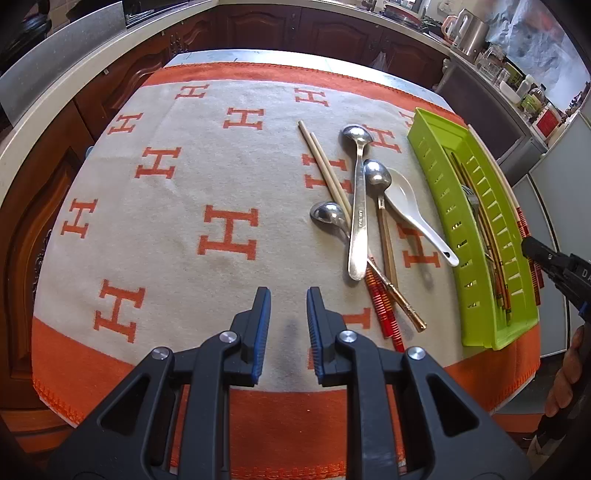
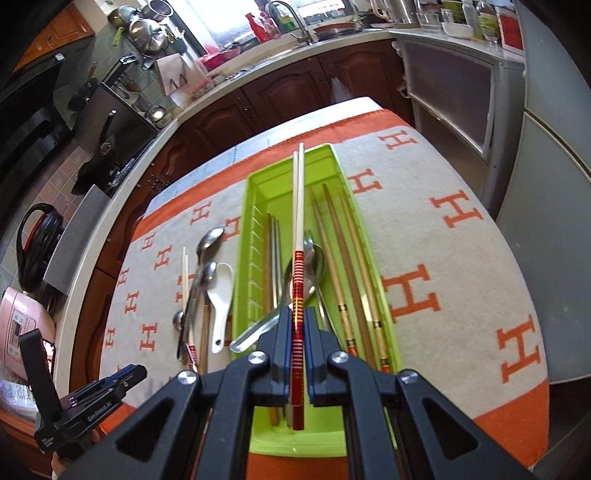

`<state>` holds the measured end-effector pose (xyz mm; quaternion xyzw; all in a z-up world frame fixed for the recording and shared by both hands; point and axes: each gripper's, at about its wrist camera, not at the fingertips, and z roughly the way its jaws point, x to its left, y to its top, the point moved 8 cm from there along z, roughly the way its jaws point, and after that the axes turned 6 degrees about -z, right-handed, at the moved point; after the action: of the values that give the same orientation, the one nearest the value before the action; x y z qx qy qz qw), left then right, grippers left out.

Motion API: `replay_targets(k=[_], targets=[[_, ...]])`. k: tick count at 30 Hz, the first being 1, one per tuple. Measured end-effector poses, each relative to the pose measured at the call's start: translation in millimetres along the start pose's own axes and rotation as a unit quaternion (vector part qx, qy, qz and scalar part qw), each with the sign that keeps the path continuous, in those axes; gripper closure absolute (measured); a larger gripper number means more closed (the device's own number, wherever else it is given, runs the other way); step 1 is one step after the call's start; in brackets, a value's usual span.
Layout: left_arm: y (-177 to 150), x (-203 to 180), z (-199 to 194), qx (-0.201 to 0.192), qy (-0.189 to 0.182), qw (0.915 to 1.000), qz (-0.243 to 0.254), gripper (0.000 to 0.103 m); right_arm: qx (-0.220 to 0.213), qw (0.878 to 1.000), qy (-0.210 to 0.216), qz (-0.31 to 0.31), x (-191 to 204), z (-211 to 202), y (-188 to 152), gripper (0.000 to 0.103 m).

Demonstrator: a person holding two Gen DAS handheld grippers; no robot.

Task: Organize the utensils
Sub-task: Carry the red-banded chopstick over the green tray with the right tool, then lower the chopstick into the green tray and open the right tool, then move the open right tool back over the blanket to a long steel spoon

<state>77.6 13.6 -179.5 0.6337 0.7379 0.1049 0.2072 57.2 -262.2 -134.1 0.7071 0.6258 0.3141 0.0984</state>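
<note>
My right gripper [image 2: 298, 325] jaws clamp a red-banded chopstick pair [image 2: 298, 229] above the green tray [image 2: 255, 206]; next, lower and release. My left gripper [image 1: 289, 325] jaws stand apart, empty; loose spoons [image 1: 360, 206] lie ahead-right.

Cloth [image 1: 229, 177] showing cream with orange H letters and an orange border. Tray [image 2: 258, 192] showing lime green. Gripped chopsticks [image 2: 298, 206] showing white upper parts, red handles with thin white stripes. Right gripper [image 2: 298, 325] showing black with blue pads; left gripper [image 1: 288, 314] showing the same black and blue. Ceramic spoon [image 1: 404, 201] showing plain white. Metal spoons [image 1: 358, 192] showing shiny silver. Loose chopstick pair [image 1: 321, 162] showing pale beige. Chopsticks in tray [image 2: 343, 258] showing tan wood with dark and gold bands near the handle ends. Cabinets [image 1: 258, 26] showing dark reddish brown.
</note>
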Motion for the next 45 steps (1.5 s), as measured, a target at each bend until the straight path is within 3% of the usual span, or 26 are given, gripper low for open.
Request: replay_targets(k=[12, 15, 26, 45], targets=[[-1.0, -2.0, 1.9, 0.002, 0.001, 1.0, 0.001, 0.086, 0.039, 0.999, -0.035, 0.003, -16.8, 17.6, -3.7, 0.096], [-0.9, -1.3, 2.0, 0.003, 0.002, 1.0, -0.004, 0.086, 0.031, 0.999, -0.044, 0.005, -16.9, 14.4, -2.5, 0.096], [-1.1, 0.7, 4.6, 0.005, 0.0, 1.0, -0.006, 0.086, 0.004, 1.0, 0.015, -0.023, 22.9, 2.7, -1.7, 0.096], [4.9, 18.4, 5.2, 0.002, -0.006, 0.9996, -0.027, 0.086, 0.019, 0.993, 0.074, -0.09, 98.4, 14.5, -15.8, 0.096]])
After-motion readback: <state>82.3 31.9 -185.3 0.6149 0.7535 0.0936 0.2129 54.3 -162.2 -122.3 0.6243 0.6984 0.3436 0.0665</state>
